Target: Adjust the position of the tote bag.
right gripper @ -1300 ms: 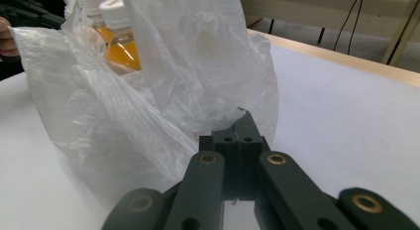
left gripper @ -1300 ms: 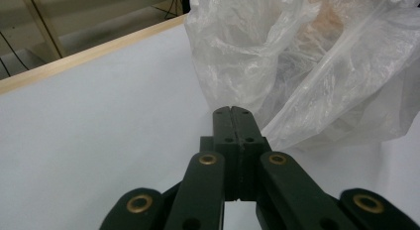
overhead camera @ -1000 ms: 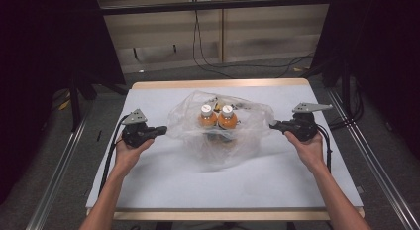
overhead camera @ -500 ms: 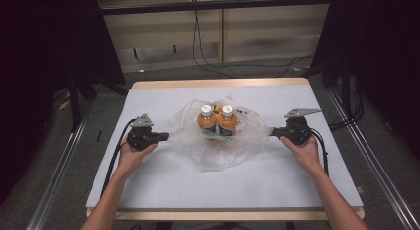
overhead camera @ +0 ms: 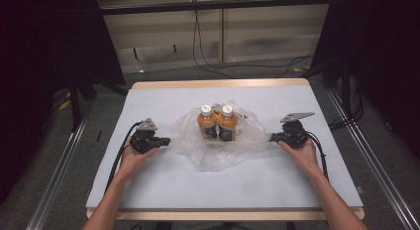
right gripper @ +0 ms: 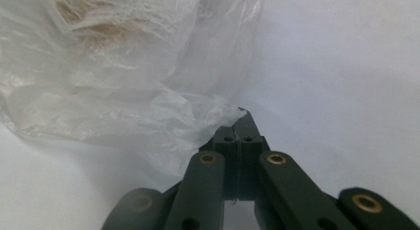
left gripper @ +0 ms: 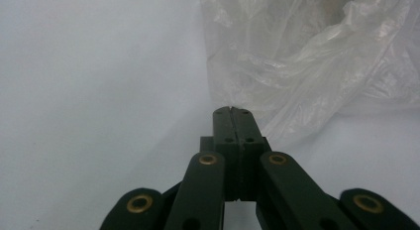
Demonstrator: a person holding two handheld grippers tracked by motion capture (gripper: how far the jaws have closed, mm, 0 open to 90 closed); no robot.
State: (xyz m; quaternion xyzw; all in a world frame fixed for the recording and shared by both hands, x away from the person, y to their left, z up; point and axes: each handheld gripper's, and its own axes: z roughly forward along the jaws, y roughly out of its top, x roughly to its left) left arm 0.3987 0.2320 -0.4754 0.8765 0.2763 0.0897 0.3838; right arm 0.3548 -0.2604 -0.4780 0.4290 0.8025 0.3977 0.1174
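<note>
Both grippers pinching the plastic bag

My left gripper and right gripper have fingers closed on the bag's opposite edges, two orange bottles inside.

The desk is viewed from a fixed camera above its near edge, directed forward and down, with the whole top covered from a distance. Each remaining camera is mounted on a pair of tongs and is aimed along the closed jaws, close to the desk surface. The crumpled clear plastic bag is shared by all three views, approached from opposite sides.
</note>
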